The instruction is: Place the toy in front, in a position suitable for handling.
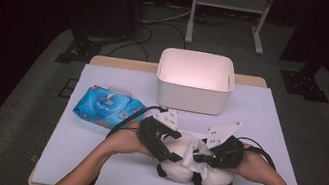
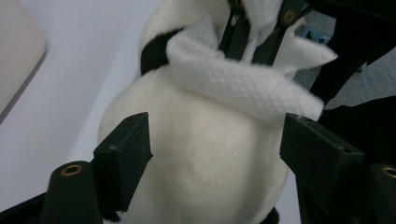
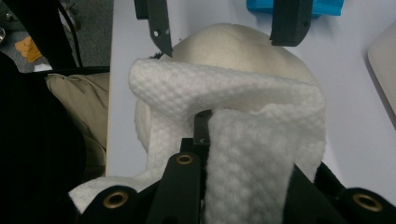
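High view: the white table (image 1: 90,161) carries a white bin (image 1: 193,81) at the back. Near the front edge lies a panda plush toy (image 1: 181,163). The left gripper (image 1: 159,145) has its jaws spread around the plush body. The right gripper (image 1: 202,155) pinches a white wipe (image 3: 243,121) draped over the toy.

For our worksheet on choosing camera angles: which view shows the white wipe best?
The right gripper view: the white wipe shows close up, its woven texture clear, pinched in the right gripper. The left gripper view shows it draped over the panda toy, partly cut off. The high view shows it small between both grippers.
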Available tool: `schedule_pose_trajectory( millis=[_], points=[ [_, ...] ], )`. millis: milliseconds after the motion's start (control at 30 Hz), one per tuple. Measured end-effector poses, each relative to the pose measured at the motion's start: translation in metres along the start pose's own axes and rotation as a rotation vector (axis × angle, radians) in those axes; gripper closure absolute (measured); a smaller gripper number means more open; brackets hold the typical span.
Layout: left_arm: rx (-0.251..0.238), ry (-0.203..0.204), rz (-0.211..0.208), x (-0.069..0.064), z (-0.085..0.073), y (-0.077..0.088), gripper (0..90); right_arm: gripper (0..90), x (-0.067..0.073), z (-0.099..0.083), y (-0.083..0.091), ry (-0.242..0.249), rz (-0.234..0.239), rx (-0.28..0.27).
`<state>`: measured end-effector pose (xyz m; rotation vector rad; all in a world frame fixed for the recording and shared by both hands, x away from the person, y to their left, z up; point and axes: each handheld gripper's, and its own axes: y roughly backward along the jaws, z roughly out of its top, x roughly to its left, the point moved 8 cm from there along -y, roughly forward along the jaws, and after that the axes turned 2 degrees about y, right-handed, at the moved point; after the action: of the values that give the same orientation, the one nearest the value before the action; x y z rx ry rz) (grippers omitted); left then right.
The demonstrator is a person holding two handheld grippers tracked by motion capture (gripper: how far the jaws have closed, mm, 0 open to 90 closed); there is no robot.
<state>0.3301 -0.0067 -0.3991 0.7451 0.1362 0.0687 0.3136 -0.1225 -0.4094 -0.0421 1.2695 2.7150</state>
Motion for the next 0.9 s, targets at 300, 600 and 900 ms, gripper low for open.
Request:
schedule_pose_trajectory(
  millis=[300,600,900],
  points=[
    [-0.010,-0.050,-0.035,-0.006,0.016,-0.015,59.8,82.3,0.002,0.001,-0.001,0.010,-0.007,-0.006],
    [0.013,-0.063,-0.010,-0.005,0.017,-0.024,69.9,76.0,0.001,-0.005,0.014,0.000,-0.032,-0.014],
    [0.014,-0.054,-0.010,-0.006,0.016,-0.025,70.0,68.3,-0.003,-0.024,0.054,-0.031,-0.124,-0.010]
  ],
)
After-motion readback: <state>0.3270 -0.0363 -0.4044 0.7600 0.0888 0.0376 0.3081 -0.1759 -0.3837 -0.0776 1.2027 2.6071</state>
